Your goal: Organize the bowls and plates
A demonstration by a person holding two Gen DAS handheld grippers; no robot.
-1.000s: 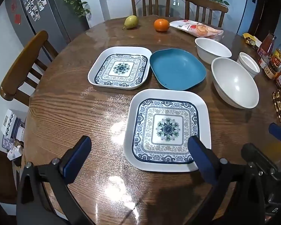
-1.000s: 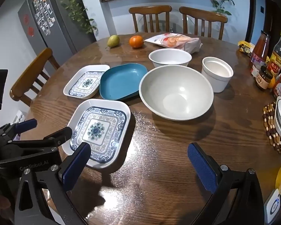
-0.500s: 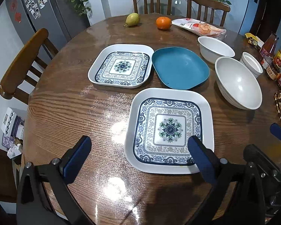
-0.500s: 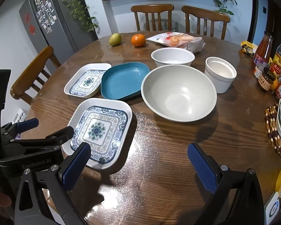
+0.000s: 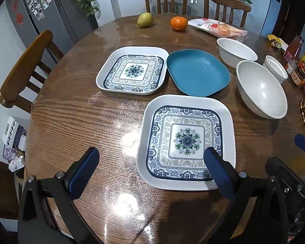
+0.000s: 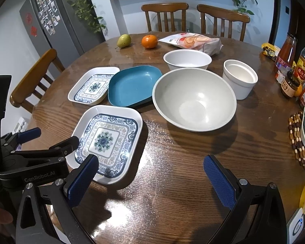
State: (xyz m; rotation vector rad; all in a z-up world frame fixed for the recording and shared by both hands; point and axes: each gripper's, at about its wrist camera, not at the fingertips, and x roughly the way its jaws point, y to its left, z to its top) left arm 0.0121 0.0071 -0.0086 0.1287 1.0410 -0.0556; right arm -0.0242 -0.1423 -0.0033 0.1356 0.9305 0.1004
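A near patterned square plate (image 5: 186,141) (image 6: 106,140) lies on the round wooden table. A second patterned plate (image 5: 132,70) (image 6: 93,85) and a blue plate (image 5: 197,74) (image 6: 132,85) lie behind it. A large grey bowl (image 5: 261,89) (image 6: 194,99), a white bowl (image 5: 235,50) (image 6: 187,60) and a small white cup-bowl (image 5: 275,68) (image 6: 240,78) stand to the right. My left gripper (image 5: 150,168) is open and empty at the near plate's front-left edge. My right gripper (image 6: 150,180) is open and empty above bare table, right of that plate.
A pear (image 5: 144,19), an orange (image 5: 179,23) and a snack bag (image 5: 219,28) lie at the table's far side. Sauce bottles and jars (image 6: 290,65) crowd the right edge, with a beaded trivet (image 6: 297,140). Chairs (image 5: 24,71) surround the table.
Both grippers have eased forward and slightly lower toward the table; the plates and bowls look larger. Nothing on the table has moved.
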